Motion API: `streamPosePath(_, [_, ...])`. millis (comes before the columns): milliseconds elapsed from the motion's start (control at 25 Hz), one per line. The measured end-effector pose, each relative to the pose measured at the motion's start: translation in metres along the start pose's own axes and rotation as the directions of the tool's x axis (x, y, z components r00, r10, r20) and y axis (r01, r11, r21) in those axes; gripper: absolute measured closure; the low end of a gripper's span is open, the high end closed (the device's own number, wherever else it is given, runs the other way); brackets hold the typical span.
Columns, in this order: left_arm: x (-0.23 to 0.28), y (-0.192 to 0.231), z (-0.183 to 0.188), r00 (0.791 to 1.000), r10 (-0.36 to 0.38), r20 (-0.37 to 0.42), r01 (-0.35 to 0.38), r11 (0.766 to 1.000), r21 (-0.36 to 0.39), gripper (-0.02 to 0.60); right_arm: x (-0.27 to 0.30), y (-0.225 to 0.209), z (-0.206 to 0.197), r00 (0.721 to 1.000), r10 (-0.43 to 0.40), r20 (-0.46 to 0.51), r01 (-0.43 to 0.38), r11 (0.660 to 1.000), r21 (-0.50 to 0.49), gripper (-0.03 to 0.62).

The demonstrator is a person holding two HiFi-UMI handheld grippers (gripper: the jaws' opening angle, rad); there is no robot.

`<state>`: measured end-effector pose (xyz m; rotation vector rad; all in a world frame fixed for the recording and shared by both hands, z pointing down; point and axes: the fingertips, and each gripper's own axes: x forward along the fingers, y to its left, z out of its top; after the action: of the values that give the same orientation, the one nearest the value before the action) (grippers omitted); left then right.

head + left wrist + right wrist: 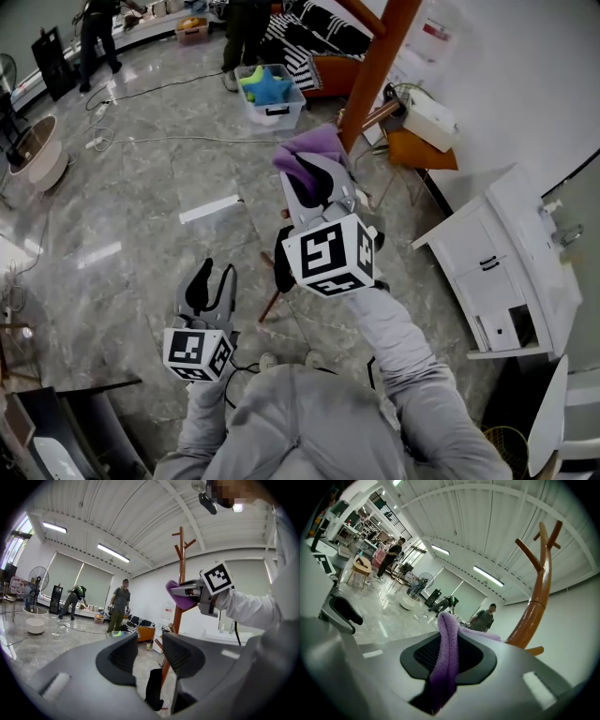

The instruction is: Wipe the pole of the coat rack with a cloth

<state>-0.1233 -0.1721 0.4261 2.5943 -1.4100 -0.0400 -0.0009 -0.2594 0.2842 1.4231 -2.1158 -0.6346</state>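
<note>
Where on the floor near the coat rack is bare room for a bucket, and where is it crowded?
Free: the marble floor left of the white strip, between the cable and the left gripper. Crowded: right of the pole, with the orange stool and white cabinet; the storage bin stands near.

The grey left claw (216, 279), with a marker cube, is held low and near on the left, jaws apart with nothing between them. The right claw (317, 183) reaches farther out on an extended grey-sleeved arm (398, 342), jaws clamped on a purple fleecy cloth (307, 148).
</note>
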Motion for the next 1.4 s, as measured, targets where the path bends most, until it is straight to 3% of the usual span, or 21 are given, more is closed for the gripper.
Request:
streamPosePath(360, [-0.01,0.008,-0.005,1.0,0.02,-0.009,-0.02,1.0,-0.006,0.411,0.012,0.031,-0.019,0.994,0.053,-0.092,-0.058,0.997,-0.05,0.526])
streamPosePath(560, [-0.012,0.009,-0.007,1.0,0.022,-0.014,-0.022,1.0,-0.006,0.411,0.009,0.043,-0.022,0.993,0.073,-0.09,-0.077,0.996,-0.039,0.526])
streamPosePath(920, [-0.007,-0.001,-0.008,1.0,0.005,-0.022,-0.005,1.0,-0.004,0.411,-0.027,0.039,-0.002,0.994,0.104,0.035,-0.108,0.984,0.141,0.526])
streamPosePath(1200, [0.0,-0.014,-0.008,0.999,-0.017,-0.031,0.017,1.0,0.007,0.411,-0.074,0.003,0.022,0.989,0.038,0.141,-0.068,0.974,0.217,0.526])
streamPosePath(1400, [0.006,-0.023,-0.008,0.999,-0.032,-0.032,0.033,0.999,0.016,0.411,-0.108,-0.042,0.029,0.981,-0.082,0.177,0.035,0.968,0.25,0.526])
